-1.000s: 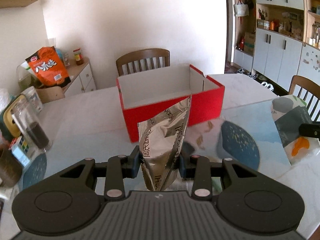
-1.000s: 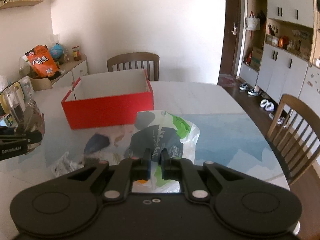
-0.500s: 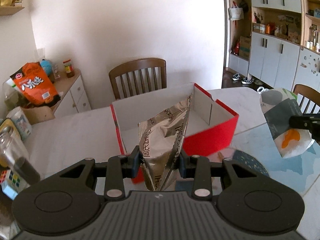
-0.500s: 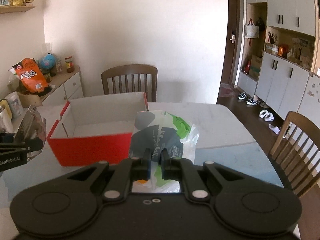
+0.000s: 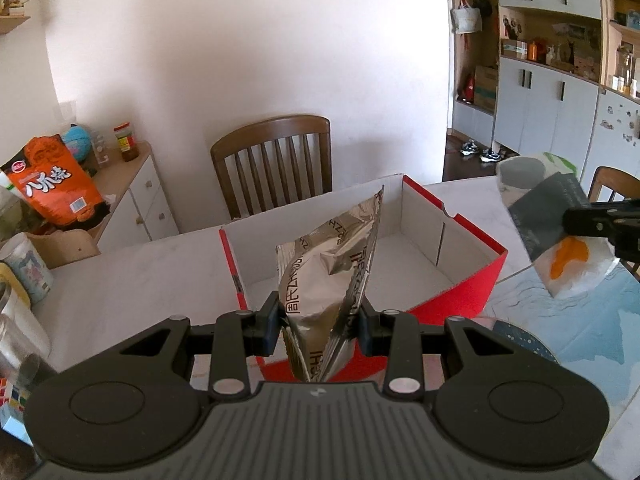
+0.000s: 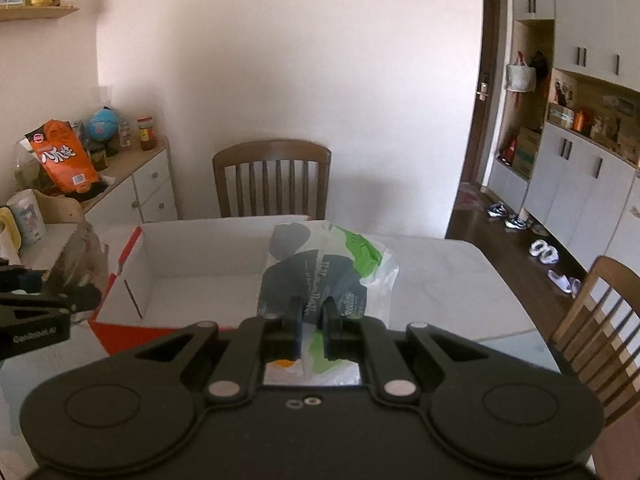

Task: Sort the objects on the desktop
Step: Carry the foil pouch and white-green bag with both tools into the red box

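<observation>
I am holding the foil bag [image 5: 332, 280] pinched in my left claw [image 5: 320, 326], probably over the red box [image 5: 460, 280] (right claw [image 6: 311, 322] pinching the white packet [image 6: 320, 272] nearby).

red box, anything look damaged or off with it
The red box looks slightly off: its right wall has a notch cut in the rim and a flap seam showing inside. It sits skewed to the table edge. The silver foil bag in the left gripper is creased.
</observation>
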`<action>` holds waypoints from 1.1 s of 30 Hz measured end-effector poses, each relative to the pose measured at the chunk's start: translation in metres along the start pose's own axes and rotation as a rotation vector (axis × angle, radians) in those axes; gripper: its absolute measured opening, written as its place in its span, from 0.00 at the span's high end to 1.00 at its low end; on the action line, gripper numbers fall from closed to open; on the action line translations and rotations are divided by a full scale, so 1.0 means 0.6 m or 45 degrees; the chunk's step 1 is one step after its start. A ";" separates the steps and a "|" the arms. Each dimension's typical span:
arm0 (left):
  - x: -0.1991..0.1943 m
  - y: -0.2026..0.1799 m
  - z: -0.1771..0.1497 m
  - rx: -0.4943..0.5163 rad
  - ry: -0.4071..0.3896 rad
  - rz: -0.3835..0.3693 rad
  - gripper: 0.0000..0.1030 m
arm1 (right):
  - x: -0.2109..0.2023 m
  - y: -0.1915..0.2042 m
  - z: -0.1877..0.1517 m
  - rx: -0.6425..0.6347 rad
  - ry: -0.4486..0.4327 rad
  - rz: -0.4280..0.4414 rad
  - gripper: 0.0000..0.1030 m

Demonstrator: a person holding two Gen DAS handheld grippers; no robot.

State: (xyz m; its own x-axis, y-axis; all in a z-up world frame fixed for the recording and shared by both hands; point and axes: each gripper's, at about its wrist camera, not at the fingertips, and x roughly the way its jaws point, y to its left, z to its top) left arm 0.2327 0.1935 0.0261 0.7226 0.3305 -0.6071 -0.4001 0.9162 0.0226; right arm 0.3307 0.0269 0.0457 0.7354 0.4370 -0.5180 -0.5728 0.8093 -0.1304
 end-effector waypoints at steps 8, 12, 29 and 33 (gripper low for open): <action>0.048 0.017 0.020 0.014 0.032 -0.056 0.66 | 0.036 0.039 0.031 -0.074 0.009 0.048 0.92; 0.073 0.021 0.032 0.042 0.041 -0.059 0.66 | 0.057 0.049 0.041 -0.108 0.017 0.062 0.92; 0.197 0.033 0.060 0.127 0.181 -0.126 0.66 | 0.168 0.068 0.084 -0.169 0.081 0.114 0.92; 0.223 0.029 0.061 0.164 0.222 -0.141 0.66 | 0.193 0.069 0.081 -0.166 0.126 0.124 0.92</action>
State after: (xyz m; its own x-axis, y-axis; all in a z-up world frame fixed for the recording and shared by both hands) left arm 0.3428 0.2619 -0.0256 0.6457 0.1925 -0.7390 -0.2405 0.9697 0.0425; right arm 0.4098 0.1297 0.0213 0.6386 0.4645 -0.6135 -0.6863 0.7045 -0.1809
